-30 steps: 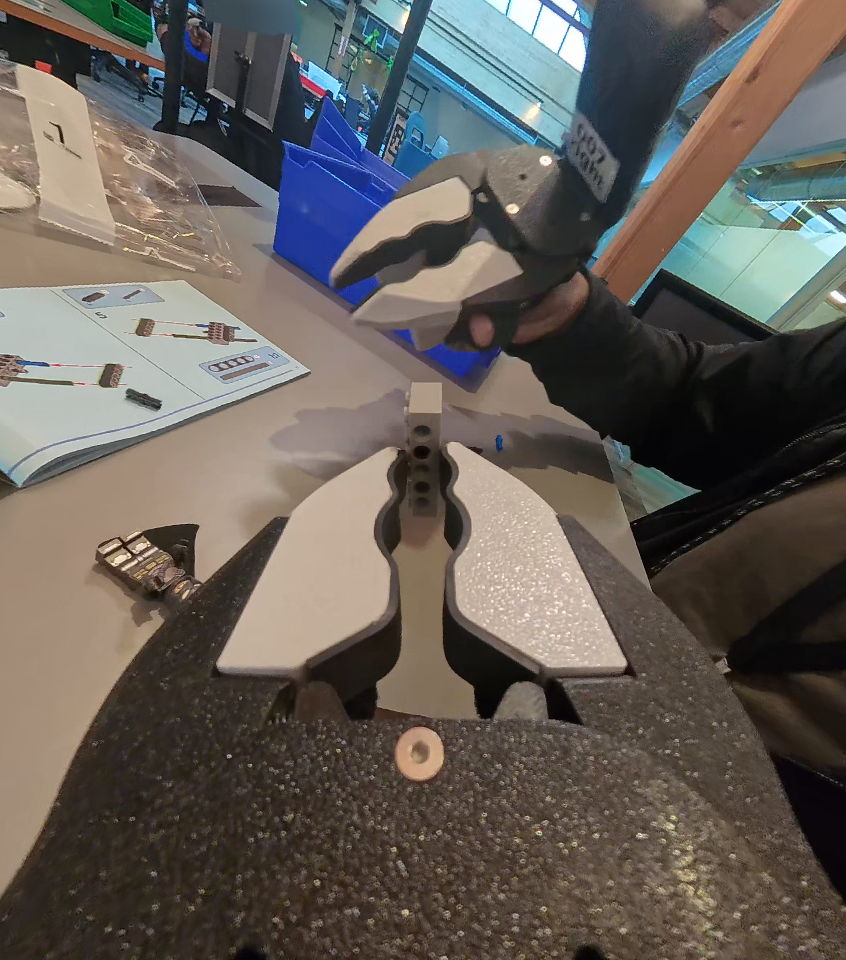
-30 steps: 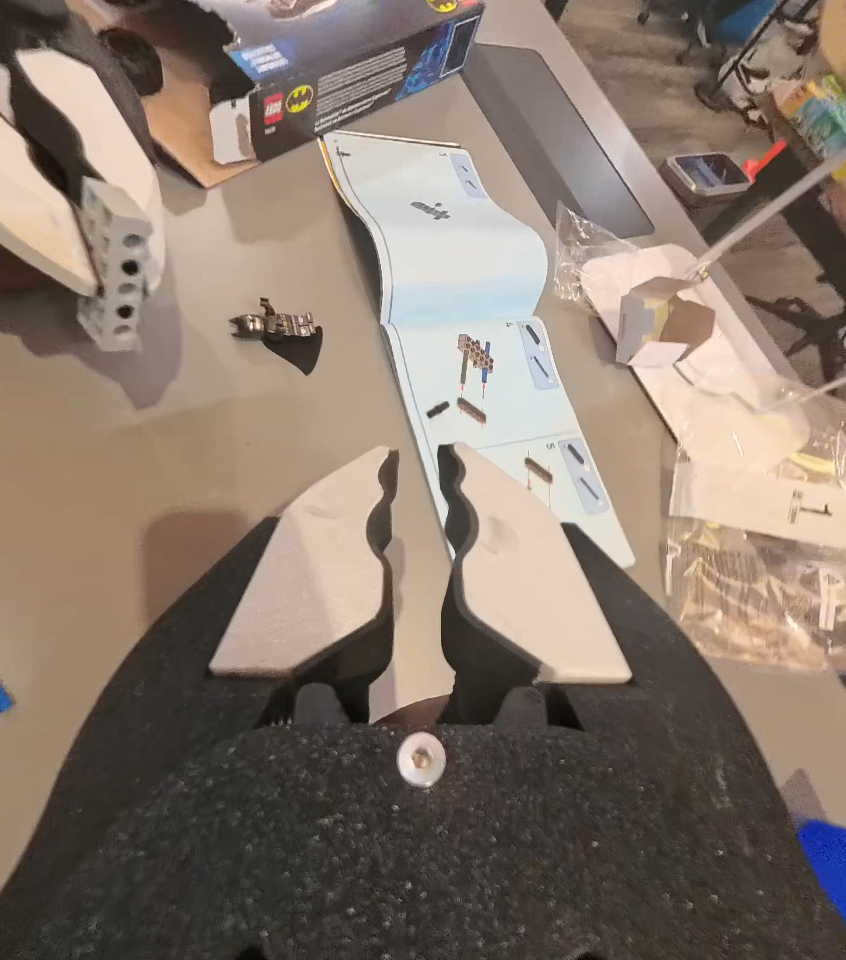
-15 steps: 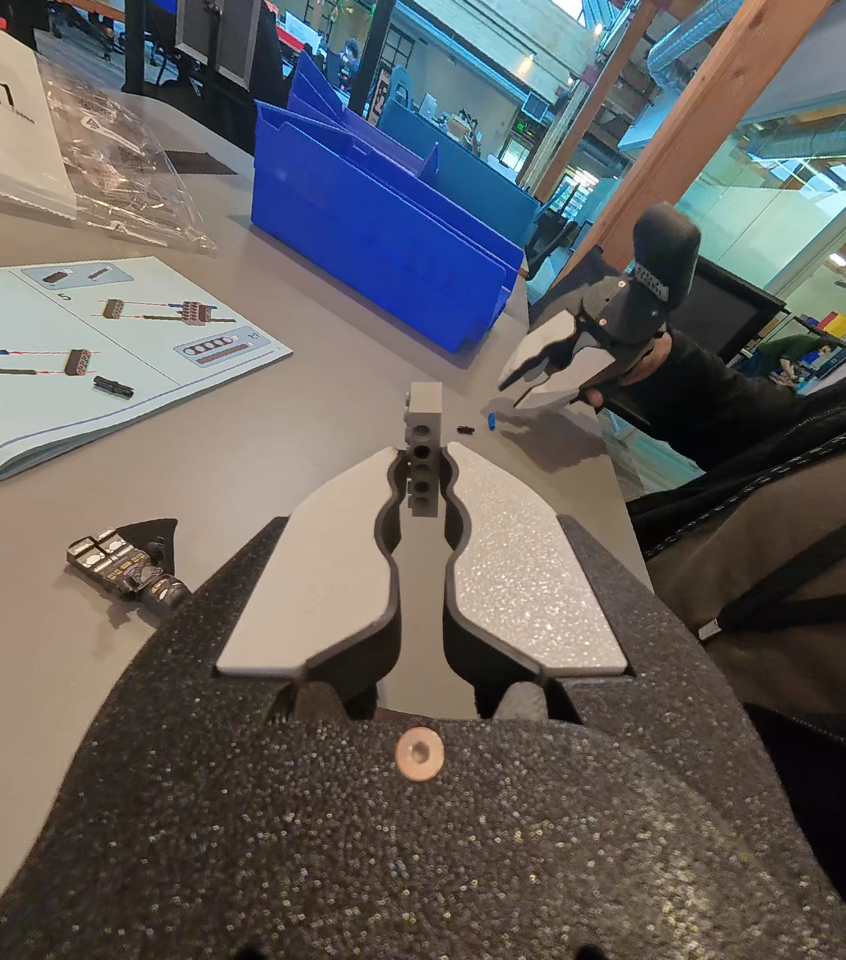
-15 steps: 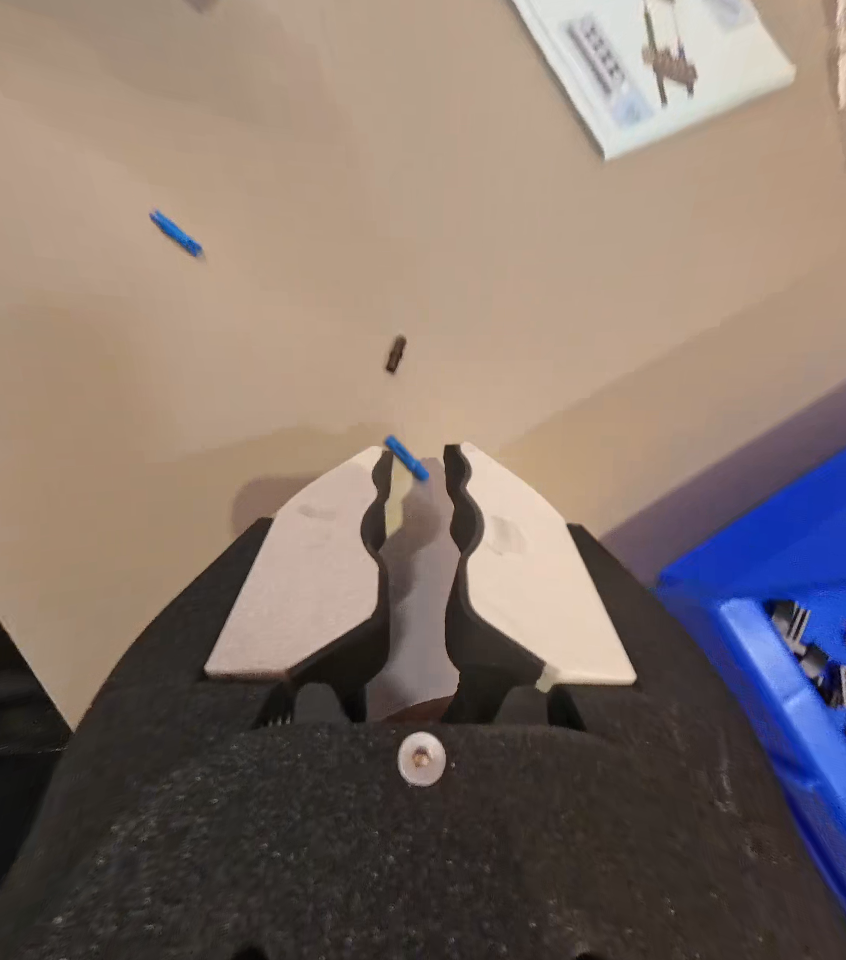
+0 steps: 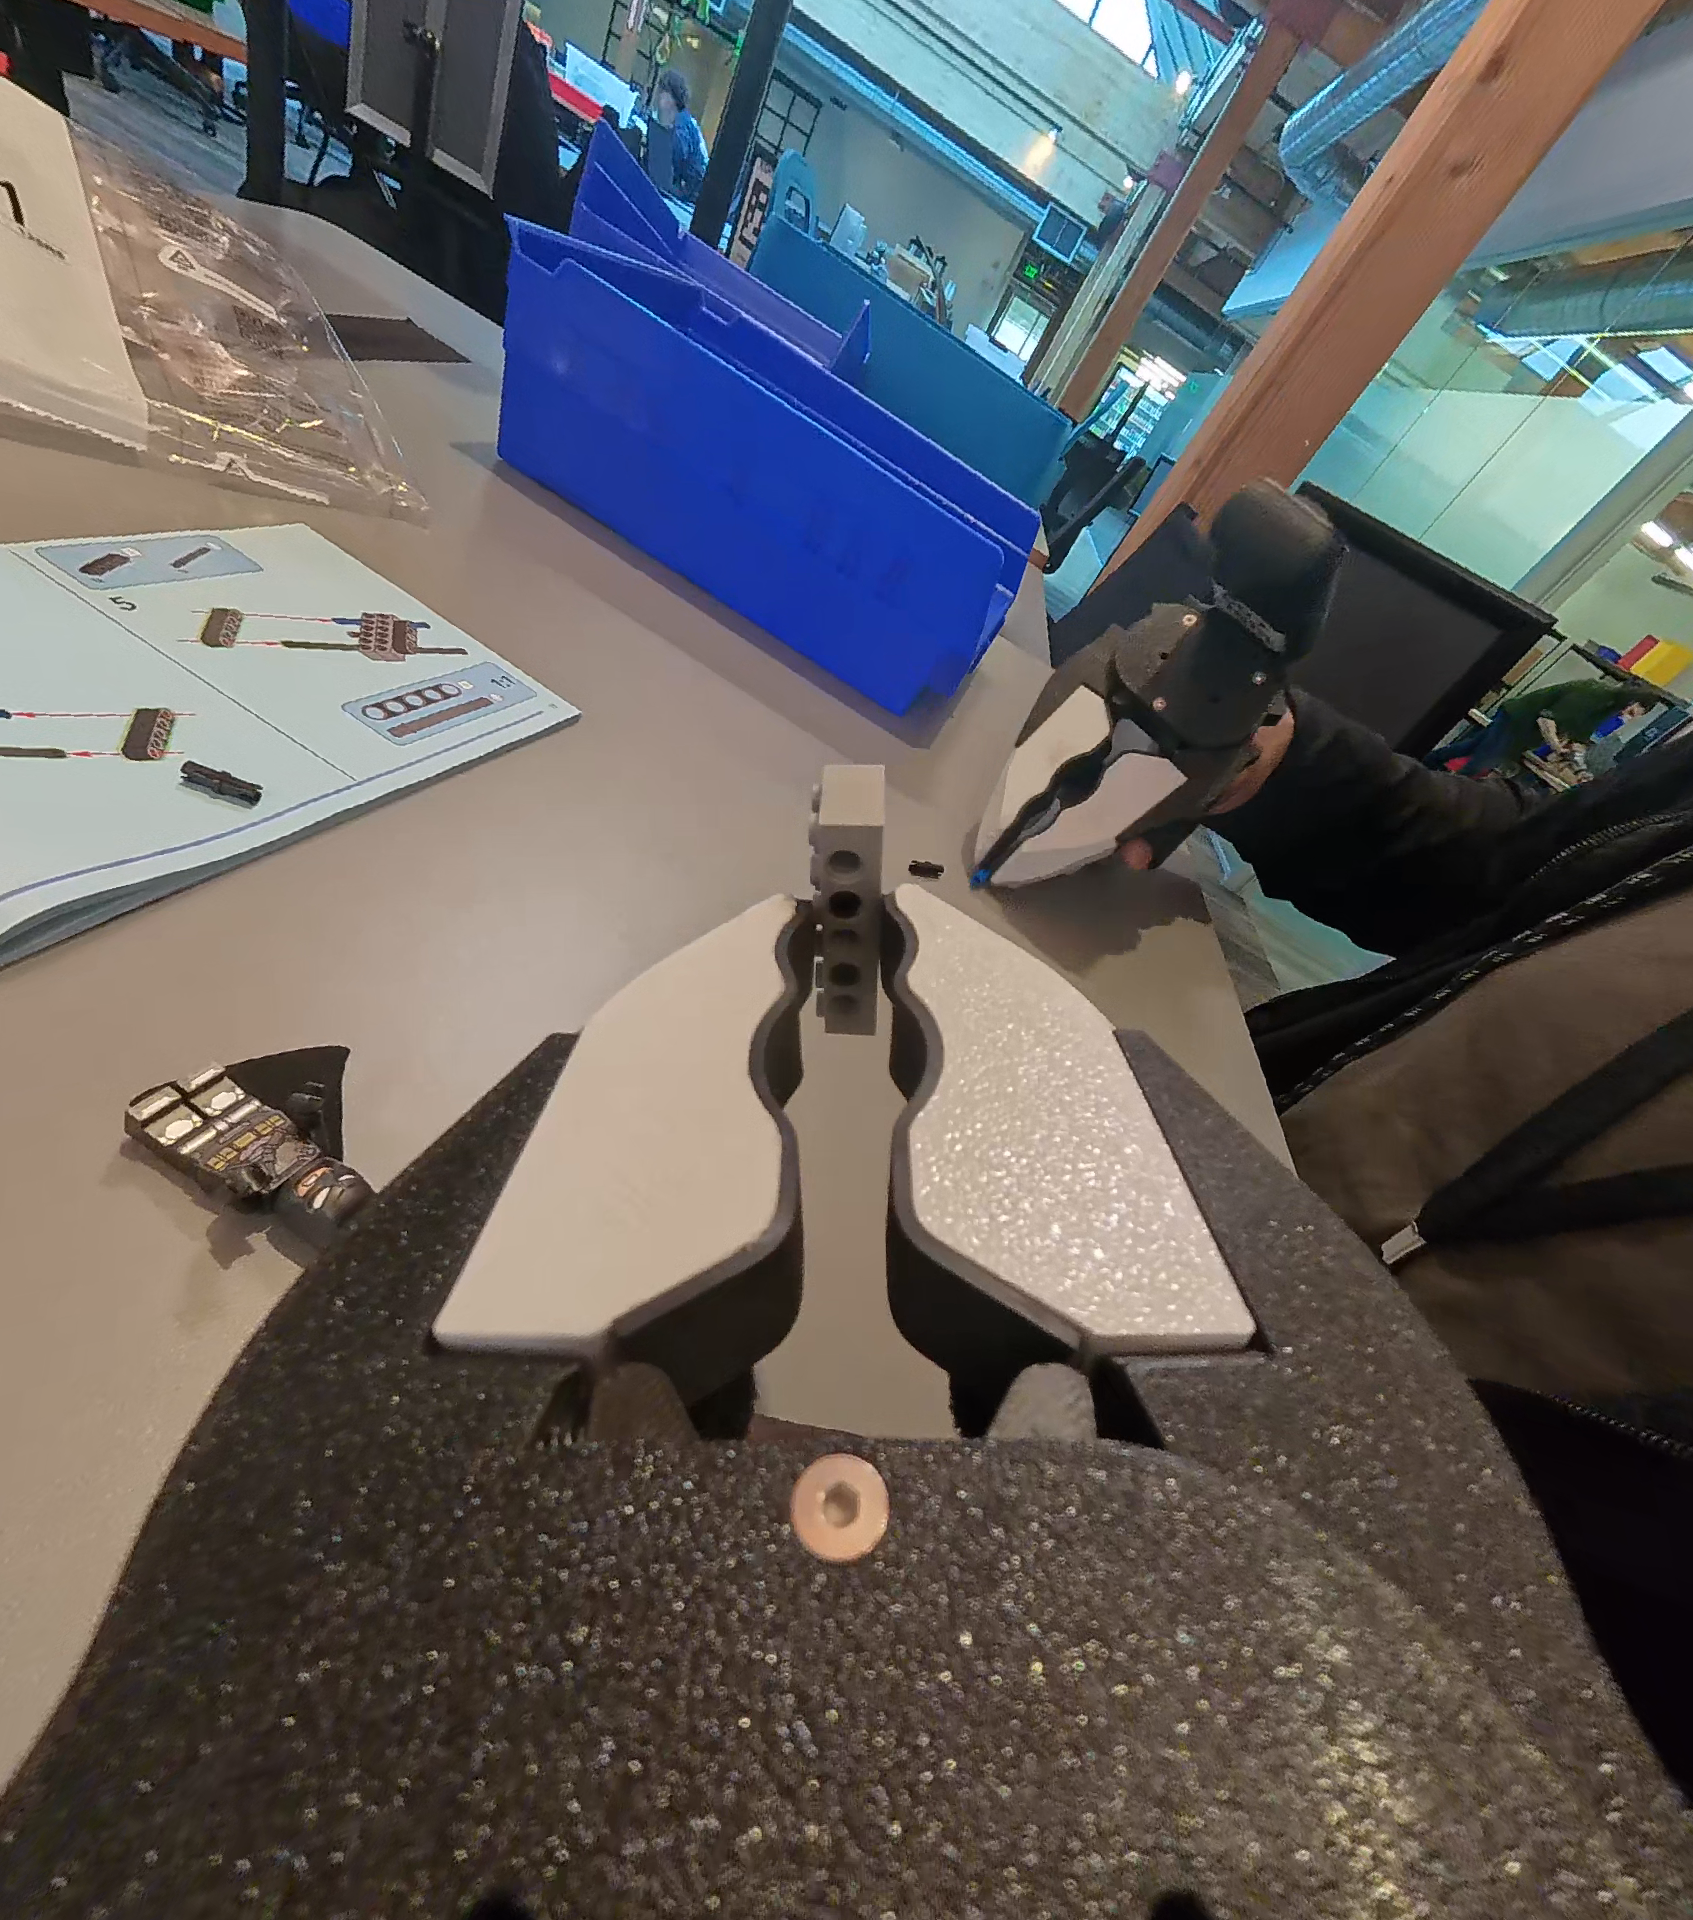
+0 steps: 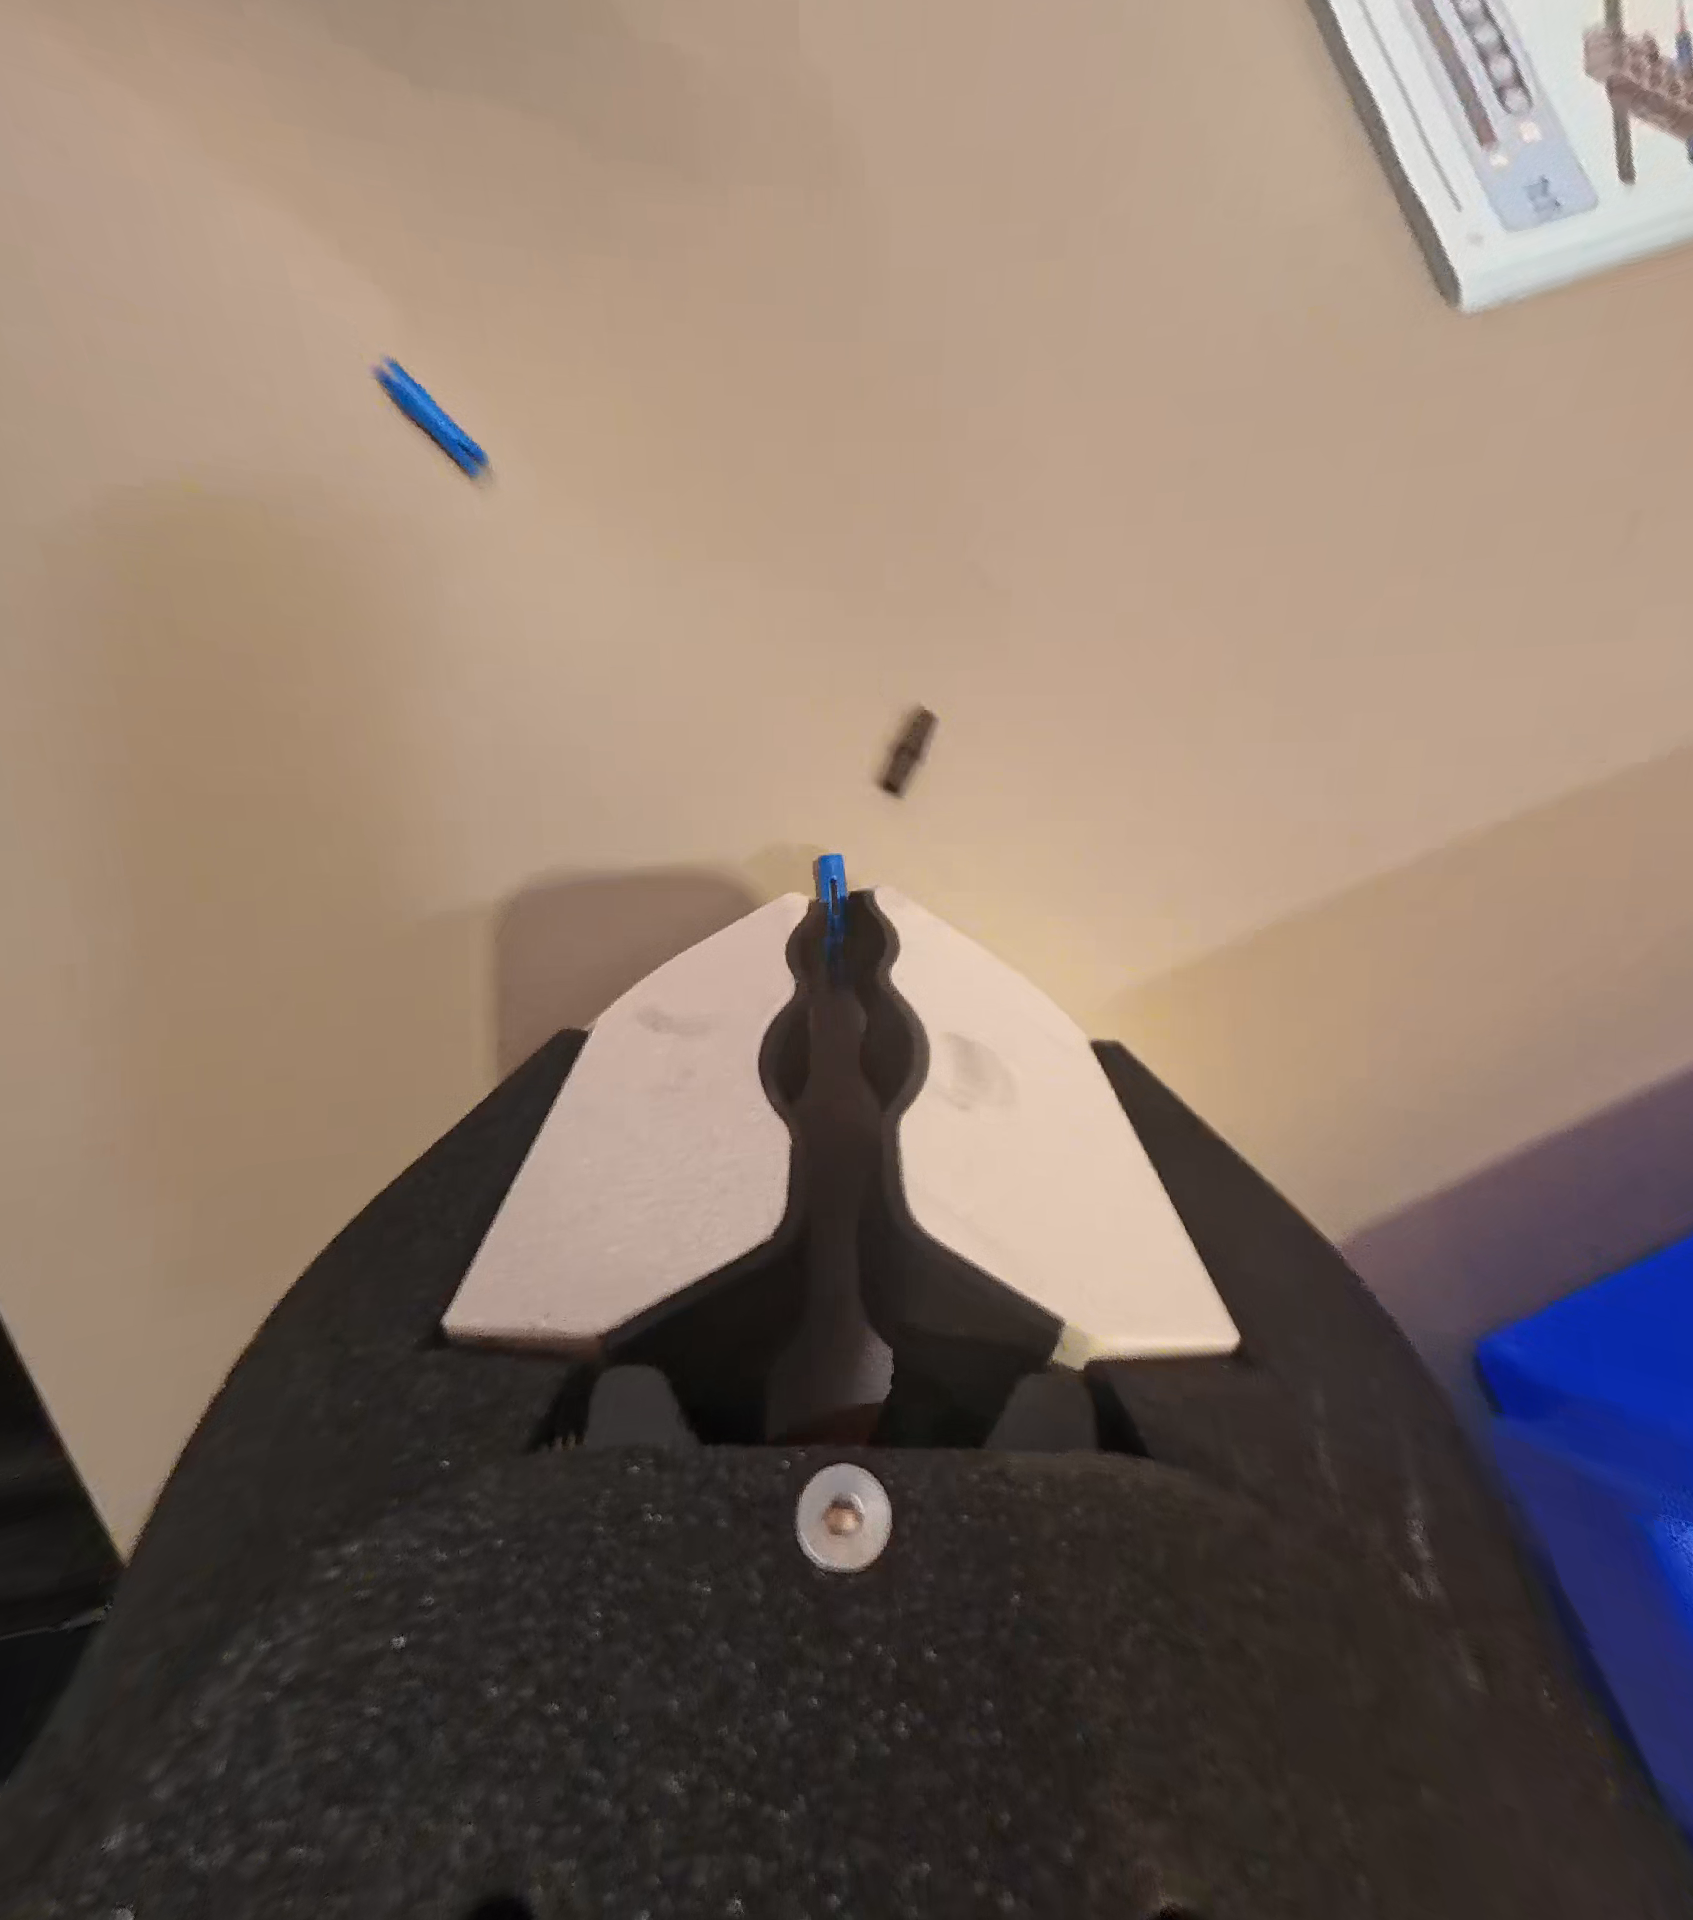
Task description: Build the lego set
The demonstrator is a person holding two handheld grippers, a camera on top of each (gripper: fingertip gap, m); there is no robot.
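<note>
We hold the left tongs [image 5: 847, 914] pinched on a grey brick [image 5: 850, 894] with a row of round holes; both pads press its sides, and the brick stands upright, its top clear of the tips. Off to the left of these tongs, a dark minifigure [image 5: 244, 1138] lies flat on the grey worktop [image 5: 509, 935]. Farther left and ahead lies an open booklet [image 5: 146, 707], with clear plastic bags [image 5: 198, 343] beyond it. A blue bin [image 5: 748, 488] stands ahead, a little left of the tips.

Our right tongs [image 6: 831, 914] are pressed nearly together on a blue pin [image 6: 829, 883], which sticks out just past the tips. In the left wrist view these tongs [image 5: 987, 878] point down to the worktop, right of the brick, with the pin's blue end [image 5: 977, 880] at their tip; we cannot tell whether it touches the worktop. A black pin [image 6: 907, 750] lies just ahead of the right tongs, slightly to the right, apart from them. A 2nd blue pin [image 6: 431, 416] lies well ahead to the left. The booklet's corner [image 6: 1590, 156] shows far ahead on the right, and the bin [image 6: 1673, 1507] sits close on the right side.
</note>
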